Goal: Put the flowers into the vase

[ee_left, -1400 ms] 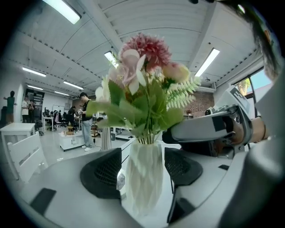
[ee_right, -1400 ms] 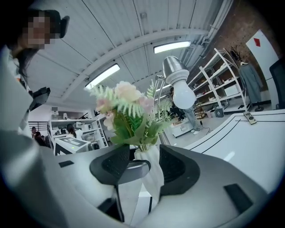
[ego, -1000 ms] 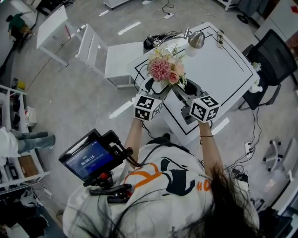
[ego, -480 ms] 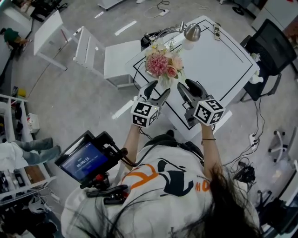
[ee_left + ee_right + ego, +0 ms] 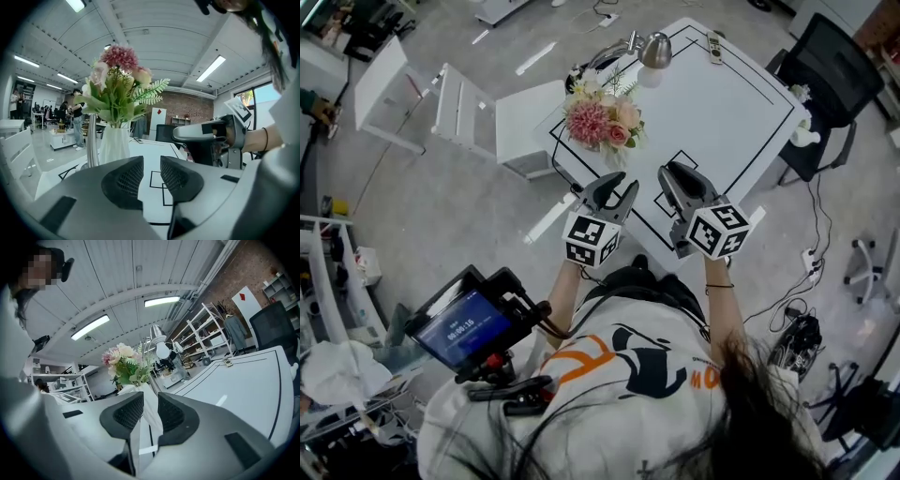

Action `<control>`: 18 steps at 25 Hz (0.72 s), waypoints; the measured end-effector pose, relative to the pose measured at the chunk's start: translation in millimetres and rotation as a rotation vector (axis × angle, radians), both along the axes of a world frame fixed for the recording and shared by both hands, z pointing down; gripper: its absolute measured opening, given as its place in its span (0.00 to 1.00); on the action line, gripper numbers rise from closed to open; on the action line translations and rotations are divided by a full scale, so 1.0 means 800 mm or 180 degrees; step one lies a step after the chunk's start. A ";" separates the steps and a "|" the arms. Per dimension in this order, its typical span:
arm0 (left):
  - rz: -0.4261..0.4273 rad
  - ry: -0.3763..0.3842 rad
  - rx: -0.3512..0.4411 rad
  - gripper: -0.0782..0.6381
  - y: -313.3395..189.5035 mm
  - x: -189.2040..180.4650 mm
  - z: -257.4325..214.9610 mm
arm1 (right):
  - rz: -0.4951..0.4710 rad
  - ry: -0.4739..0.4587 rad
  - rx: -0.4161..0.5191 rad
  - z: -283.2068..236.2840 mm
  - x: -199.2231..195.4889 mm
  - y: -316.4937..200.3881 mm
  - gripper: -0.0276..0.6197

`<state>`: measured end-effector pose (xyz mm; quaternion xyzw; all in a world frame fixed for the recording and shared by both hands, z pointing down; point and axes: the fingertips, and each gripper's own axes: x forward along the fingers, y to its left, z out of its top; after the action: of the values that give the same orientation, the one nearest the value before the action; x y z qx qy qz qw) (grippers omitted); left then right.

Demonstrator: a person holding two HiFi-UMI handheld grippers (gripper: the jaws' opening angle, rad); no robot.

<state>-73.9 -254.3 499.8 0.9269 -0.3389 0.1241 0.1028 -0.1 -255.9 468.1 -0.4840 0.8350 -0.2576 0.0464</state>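
Flowers [image 5: 602, 120] stand in the vase [image 5: 114, 143]; near it, left gripper [image 5: 617, 187] and right gripper [image 5: 681, 178] hold nothing, jaws narrowly apart, having just been closing.

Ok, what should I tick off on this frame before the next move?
1. Flowers in vase: ok.
2. Vase upright on table: ok.
3. Left gripper empty: ok; its fingers have just been closing, nothing between them.
4. Right gripper empty: ok; its fingers have just been closing too, nothing between them.
5. Both grippers apart from the vase: ok.
6. Stems fully seated: cannot tell.
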 end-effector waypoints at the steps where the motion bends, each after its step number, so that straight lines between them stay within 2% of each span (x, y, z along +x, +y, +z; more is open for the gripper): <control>1: 0.0013 -0.0002 0.0025 0.27 0.002 0.005 -0.004 | 0.0027 0.0009 0.0003 -0.002 0.003 0.001 0.20; 8: -0.0187 0.0187 0.0120 0.15 0.008 0.018 -0.035 | 0.0084 0.0077 0.0021 -0.014 0.009 0.017 0.11; 18: -0.0353 0.0273 0.0088 0.13 0.082 0.036 -0.049 | 0.0044 0.0117 0.0053 -0.021 0.027 0.101 0.09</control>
<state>-45.2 -188.5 460.8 0.9125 -0.3867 0.0737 0.1110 21.2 -174.8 450.9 -0.4940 0.8345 -0.2413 0.0369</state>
